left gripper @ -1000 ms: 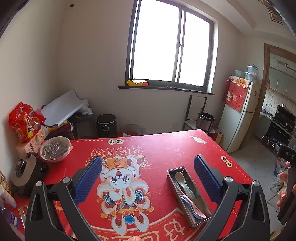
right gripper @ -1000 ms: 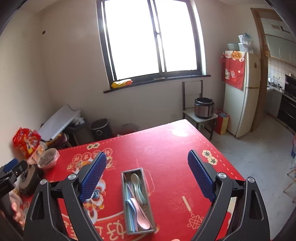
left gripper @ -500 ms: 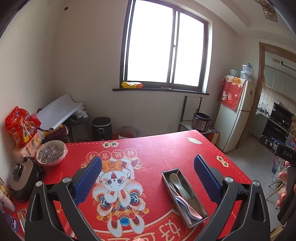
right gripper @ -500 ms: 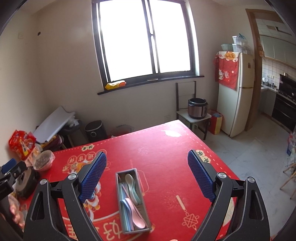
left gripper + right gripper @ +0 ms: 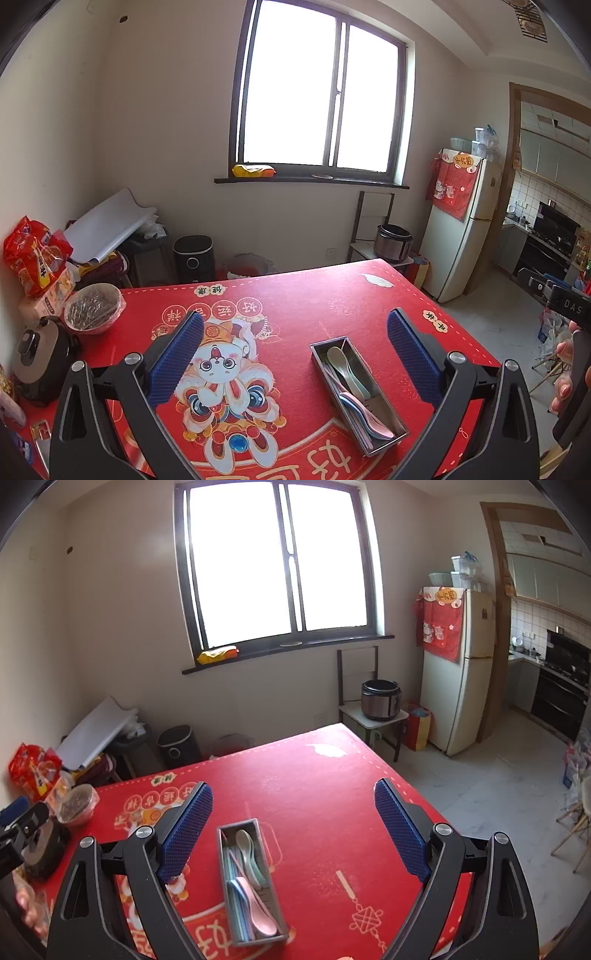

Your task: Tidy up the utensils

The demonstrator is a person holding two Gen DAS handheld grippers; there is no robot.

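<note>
Lying between both grippers' wide-parted jaws (nothing held), spoons point(image 5: 255, 886) fill the metal tray point(image 5: 225, 893).

The counter point(image 5: 332, 295) wears a red cloth printed with a cartoon rabbit point(image 5: 221, 373) at lower centre of the left view. A grey metal tray point(image 5: 356, 395) lies right of the rabbit, holding pastel spoons point(image 5: 351, 373). At the left edge stand a covered bowl point(image 5: 92, 308), a dark kettle point(image 5: 37, 354) and red snack bags point(image 5: 31, 254).
</note>
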